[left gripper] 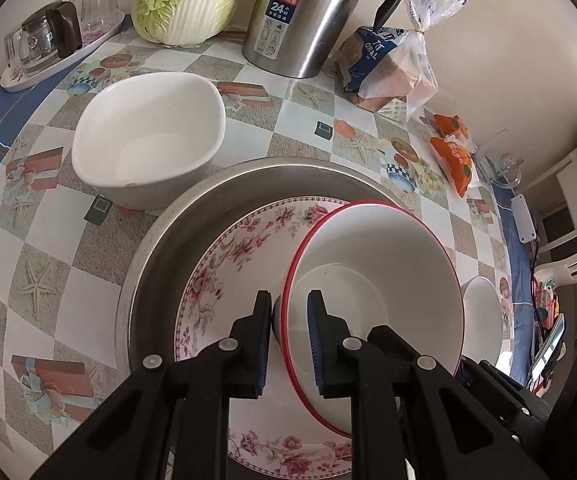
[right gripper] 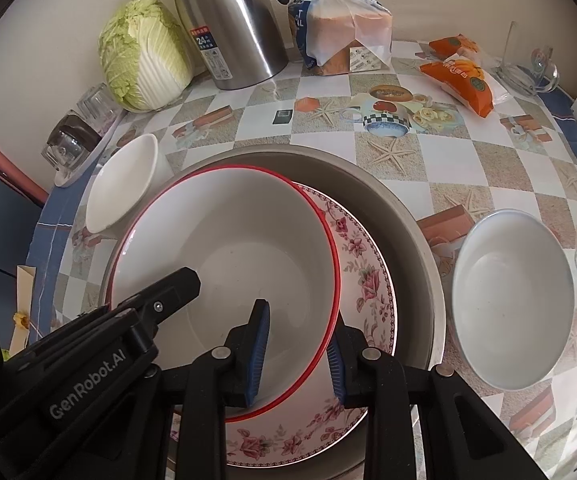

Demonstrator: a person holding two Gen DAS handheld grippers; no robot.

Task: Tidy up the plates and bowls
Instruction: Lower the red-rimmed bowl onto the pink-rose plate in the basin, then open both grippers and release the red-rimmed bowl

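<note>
While both tools straddle bowl (left gripper: 376, 304) rim | left tool (left gripper: 288, 344) released, pads apart | right tool (right gripper: 298, 354) gripping rim | bowl lower centre, atop plate (left gripper: 224, 280), tilted.

Home kitchen or dining corner. Table under a printed checked oilcloth (right gripper: 440, 168) against a cream wall. Steel thermos jug (right gripper: 228, 28) at the back; cabbage (right gripper: 140, 56) to its left, bagged sliced bread (right gripper: 344, 36) to its right, snack packets (right gripper: 460, 72) further right. Tray of upturned glasses (left gripper: 60, 44) far left of the jug
</note>
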